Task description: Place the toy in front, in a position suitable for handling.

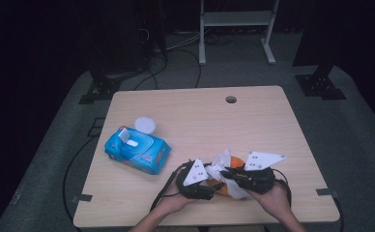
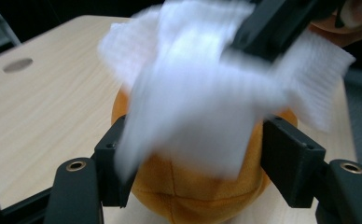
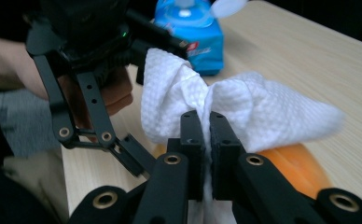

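I see both grippers meeting at the near edge of the table (image 1: pixel 272 125), right of centre. The left gripper (image 2: pixel 193 158) has its jaws closed on the sides of an orange plush ball (image 2: pixel 193 191), one pad on each flank, with the ball resting on the tabletop. The right gripper (image 3: pixel 206 140) is clenched on a white wet wipe (image 3: pixel 263 112); in the right gripper view its two jaws stand nearly together with a fold of the textured cloth pinched between them.

The wipe lies draped over the top of the ball. In the left gripper view it covers the upper half of the orange surface, blurred, with the right gripper's black jaw over its top right part. In the high view the ball (image 1: pixel 234 166) shows between the two grippers, the wipe (image 1: pixel 222 159) bunched above it.

A blue wet wipe pack (image 1: pixel 137 151) sits on the left part of the table, well apart from the ball. Its lid flap stands open. Just beyond the pack, on its far side, lies a small round white object (image 1: pixel 146 124); I cannot tell what it is.
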Tool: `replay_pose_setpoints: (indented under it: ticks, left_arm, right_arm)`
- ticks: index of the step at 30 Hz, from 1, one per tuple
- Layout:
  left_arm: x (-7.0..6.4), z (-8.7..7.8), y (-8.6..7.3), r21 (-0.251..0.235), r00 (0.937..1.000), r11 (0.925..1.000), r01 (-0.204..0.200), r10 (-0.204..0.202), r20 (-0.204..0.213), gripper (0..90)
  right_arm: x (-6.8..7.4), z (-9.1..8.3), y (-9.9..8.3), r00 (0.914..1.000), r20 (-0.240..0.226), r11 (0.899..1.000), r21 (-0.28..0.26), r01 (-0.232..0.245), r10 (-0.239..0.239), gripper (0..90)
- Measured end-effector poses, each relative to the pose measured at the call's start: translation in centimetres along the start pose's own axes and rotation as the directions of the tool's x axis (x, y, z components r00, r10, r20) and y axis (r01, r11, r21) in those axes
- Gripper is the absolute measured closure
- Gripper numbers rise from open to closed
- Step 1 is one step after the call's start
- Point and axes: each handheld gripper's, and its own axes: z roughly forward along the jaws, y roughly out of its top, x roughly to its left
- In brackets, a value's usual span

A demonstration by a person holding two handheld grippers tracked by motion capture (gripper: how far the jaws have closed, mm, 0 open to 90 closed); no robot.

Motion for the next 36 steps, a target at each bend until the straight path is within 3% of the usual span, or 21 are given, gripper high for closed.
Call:
replay_pose_setpoints:
  ticks: [1, 7, 10, 12, 15, 16, 17, 20, 24, 26, 28, 29, 32, 36]
  left_arm:
    - [0.1, -0.1, -0.1, -0.005, 1.0, 1.0, 0.001, -0.001, 0.003, 33.5]
    - [1.3, -0.4, -0.7, -0.01, 0.999, 0.999, 0.042, -0.042, 0.015, 34.7]
    - [1.4, -0.1, -0.6, -0.006, 0.9962, 0.9962, 0.087, -0.087, 0.012, 18.9]
    - [1.4, 0.2, -0.5, -0.012, 0.9935, 0.9936, 0.112, -0.112, 0.022, 8.7]
    - [1.1, 0.3, -0.6, -0.008, 0.996, 0.9962, 0.086, -0.086, 0.025, 15.7]
    - [0.9, 0.1, -0.7, 0.006, 0.9991, 0.9991, 0.041, -0.041, 0.01, 21.0]
    - [1.0, -0.1, -0.8, 0.006, 0.9993, 0.9994, 0.035, -0.035, 0.011, 24.1]
    - [1.8, -0.3, -1.2, 0.019, 0.9989, 0.9989, 0.044, -0.044, 0.012, 30.1]
    - [2.9, -0.7, -1.9, 0.015, 0.9939, 0.9944, 0.105, -0.105, 0.031, 32.1]
    - [2.9, -0.7, -1.7, -0.004, 0.994, 0.9948, 0.102, -0.102, 0.038, 28.0]
    - [2.6, -0.6, -1.3, -0.022, 0.9946, 0.9948, 0.099, -0.099, 0.032, 17.8]
    - [2.4, -0.5, -1.2, -0.029, 0.9938, 0.9939, 0.107, -0.106, 0.036, 17.2]
    - [2.1, -0.5, -1.1, -0.007, 0.998, 0.998, 0.063, -0.063, 0.011, 25.7]
    - [2.8, -0.9, -1.6, 0.014, 0.995, 0.995, 0.099, -0.099, 0.013, 34.1]
  right_arm:
    - [0.1, 0.2, 0.0, 0.9999, 0.004, 1.0, 0.015, 0.014, -0.014, 85.5]
    - [-2.0, -1.3, -1.0, 0.9959, 0.071, 0.998, 0.005, -0.056, 0.055, 85.5]
    - [-2.2, -1.3, -1.4, 0.9949, 0.064, 0.997, 0.003, -0.078, 0.078, 85.5]
    - [-1.7, -0.8, -1.1, 0.9969, 0.05, 0.998, 0.007, -0.061, 0.06, 85.5]
    - [-0.7, 0.1, -0.6, 0.9992, 0.026, 1.0, 0.012, -0.029, 0.029, 85.5]
    - [-0.5, 0.4, -0.6, 0.9997, 0.018, 1.0, 0.019, -0.018, 0.018, 85.5]
    - [-0.5, 0.5, -0.6, 0.9997, 0.018, 1.0, 0.023, -0.018, 0.018, 85.5]
    - [-1.0, 0.3, -0.7, 0.999, 0.034, 0.999, 0.023, -0.03, 0.029, 85.5]
    - [-2.1, -0.6, -1.3, 0.995, 0.074, 0.997, 0.022, -0.069, 0.067, 85.5]
    - [-2.5, -0.8, -1.6, 0.9937, 0.068, 0.996, 0.015, -0.091, 0.09, 85.5]
    - [-2.4, -0.5, -1.6, 0.9945, 0.071, 0.997, 0.021, -0.079, 0.078, 85.5]
    - [-2.3, -0.4, -1.5, 0.9953, 0.066, 0.997, 0.019, -0.073, 0.071, 85.5]
    - [-1.7, -0.1, -1.2, 0.9969, 0.063, 0.999, 0.021, -0.049, 0.048, 85.5]
    - [-2.3, -0.4, -1.4, 0.9944, 0.081, 0.997, 0.023, -0.069, 0.067, 85.5]
